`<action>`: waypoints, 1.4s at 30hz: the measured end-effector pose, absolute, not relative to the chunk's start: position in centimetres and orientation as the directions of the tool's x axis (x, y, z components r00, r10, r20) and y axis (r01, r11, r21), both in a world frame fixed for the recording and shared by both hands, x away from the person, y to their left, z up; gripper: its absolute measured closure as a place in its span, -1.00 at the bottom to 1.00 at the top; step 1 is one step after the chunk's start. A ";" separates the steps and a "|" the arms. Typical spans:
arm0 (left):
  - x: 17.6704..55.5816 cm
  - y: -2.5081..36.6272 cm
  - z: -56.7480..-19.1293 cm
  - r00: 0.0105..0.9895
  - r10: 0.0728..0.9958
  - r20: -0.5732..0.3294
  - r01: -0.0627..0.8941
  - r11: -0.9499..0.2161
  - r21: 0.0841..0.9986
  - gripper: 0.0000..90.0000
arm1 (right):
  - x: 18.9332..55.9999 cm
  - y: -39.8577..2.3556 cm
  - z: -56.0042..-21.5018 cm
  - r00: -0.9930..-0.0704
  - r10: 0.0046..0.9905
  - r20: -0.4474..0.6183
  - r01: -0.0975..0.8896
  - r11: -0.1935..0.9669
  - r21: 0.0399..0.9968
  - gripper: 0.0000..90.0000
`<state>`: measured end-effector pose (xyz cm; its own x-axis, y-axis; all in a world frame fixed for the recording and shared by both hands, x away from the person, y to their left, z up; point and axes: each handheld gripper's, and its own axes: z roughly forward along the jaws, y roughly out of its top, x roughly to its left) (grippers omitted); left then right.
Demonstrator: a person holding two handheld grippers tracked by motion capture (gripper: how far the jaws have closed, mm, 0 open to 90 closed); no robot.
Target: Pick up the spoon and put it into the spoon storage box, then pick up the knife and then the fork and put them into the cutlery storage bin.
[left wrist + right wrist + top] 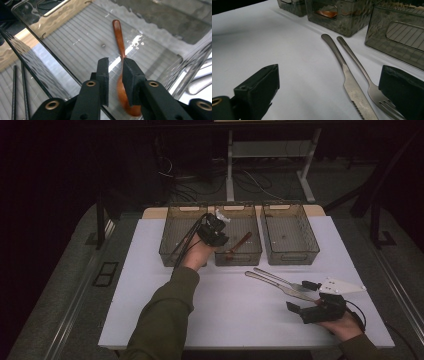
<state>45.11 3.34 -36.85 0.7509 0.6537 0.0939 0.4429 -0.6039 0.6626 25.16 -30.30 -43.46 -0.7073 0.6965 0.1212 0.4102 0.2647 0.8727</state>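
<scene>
Risking a snag: left gripper (115, 75) narrowly parted, wooden spoon (121, 47) loose between pads, bin wall (47, 72) just beside.

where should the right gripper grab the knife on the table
Grip the knife at its slim handle, coming straight down from above with the jaws across its width. It lies flat on the table, and the fork lies close along one side, so the gap there is tight. The right gripper is open beside it.
</scene>
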 end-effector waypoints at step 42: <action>34.8 10.3 -36.2 0.860 0.507 -0.058 0.292 -0.396 0.871 -0.31 | 25.4 -30.1 -43.6 -0.705 0.699 0.122 0.415 0.267 0.870 -0.94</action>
